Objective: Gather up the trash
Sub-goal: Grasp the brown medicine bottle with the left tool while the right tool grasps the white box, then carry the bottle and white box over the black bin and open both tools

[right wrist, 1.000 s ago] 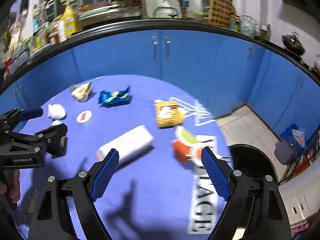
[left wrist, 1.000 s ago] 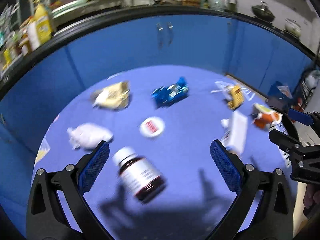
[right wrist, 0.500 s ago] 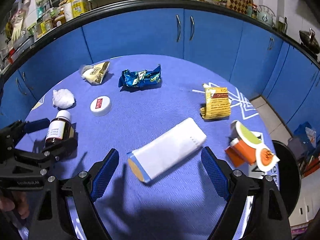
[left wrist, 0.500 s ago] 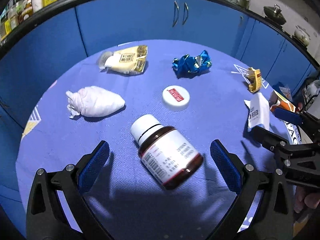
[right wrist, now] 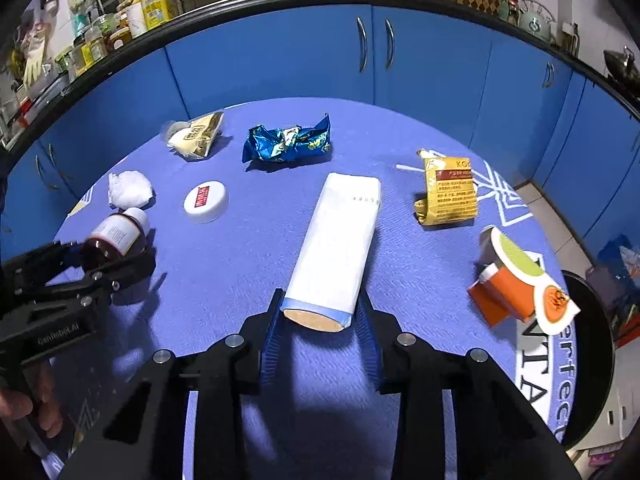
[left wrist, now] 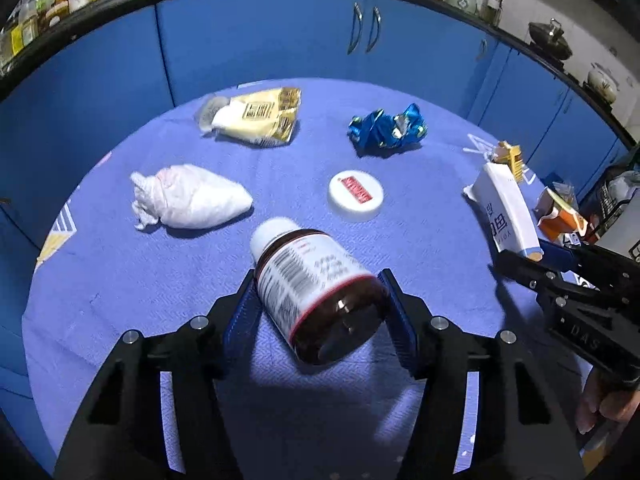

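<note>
now both jaws closing, left gripper (left wrist: 320,312) around brown bottle (left wrist: 316,292), right gripper (right wrist: 320,330) around white packet (right wrist: 338,244)

- Round surface (right wrist: 224,280) under a blue-violet cloth with white printed lettering at its right edge.
- Lying on it: brown pill bottle (left wrist: 316,292) (on its side), white lid (right wrist: 206,201), crumpled white tissue (left wrist: 188,197), cream snack bag (left wrist: 256,120), crushed blue wrapper (right wrist: 286,145), long white packet (right wrist: 338,242), yellow pouch (right wrist: 450,194), orange carton (right wrist: 508,294).
</note>
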The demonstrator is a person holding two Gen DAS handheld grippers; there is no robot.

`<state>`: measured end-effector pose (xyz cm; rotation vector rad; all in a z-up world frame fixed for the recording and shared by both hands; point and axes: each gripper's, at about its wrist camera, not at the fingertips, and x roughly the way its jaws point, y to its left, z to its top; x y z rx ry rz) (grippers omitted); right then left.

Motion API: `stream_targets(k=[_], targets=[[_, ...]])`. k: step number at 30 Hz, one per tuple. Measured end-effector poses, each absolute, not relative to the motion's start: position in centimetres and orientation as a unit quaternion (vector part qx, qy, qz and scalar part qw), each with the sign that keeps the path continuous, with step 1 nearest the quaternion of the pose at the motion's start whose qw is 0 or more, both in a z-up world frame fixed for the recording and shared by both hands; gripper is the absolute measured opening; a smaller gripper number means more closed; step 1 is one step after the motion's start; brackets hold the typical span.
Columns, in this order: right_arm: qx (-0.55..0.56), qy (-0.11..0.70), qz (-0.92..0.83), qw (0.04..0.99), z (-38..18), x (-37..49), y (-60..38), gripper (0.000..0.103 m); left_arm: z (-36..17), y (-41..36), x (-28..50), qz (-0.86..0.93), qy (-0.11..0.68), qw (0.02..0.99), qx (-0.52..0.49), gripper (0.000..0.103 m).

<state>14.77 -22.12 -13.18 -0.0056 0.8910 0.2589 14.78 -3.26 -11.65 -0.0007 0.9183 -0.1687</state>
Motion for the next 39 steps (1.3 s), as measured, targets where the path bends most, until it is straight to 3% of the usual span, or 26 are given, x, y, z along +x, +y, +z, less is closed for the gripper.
stream_targets(k=[22, 39], targets=[[-0.005, 0.351, 0.085, 0.932, -7.0, 8.8, -28.0, 0.034, -5.5, -12.8, 12.4, -0.148, 0.365, 0.916, 0.080, 0.060], [0.011, 0.322, -0.008, 0.947, -5.8, 5.3, -37.7, 0.034, -3.9, -22.6, 12.6, -0.205, 0.346, 0.906, 0.128, 0.060]])
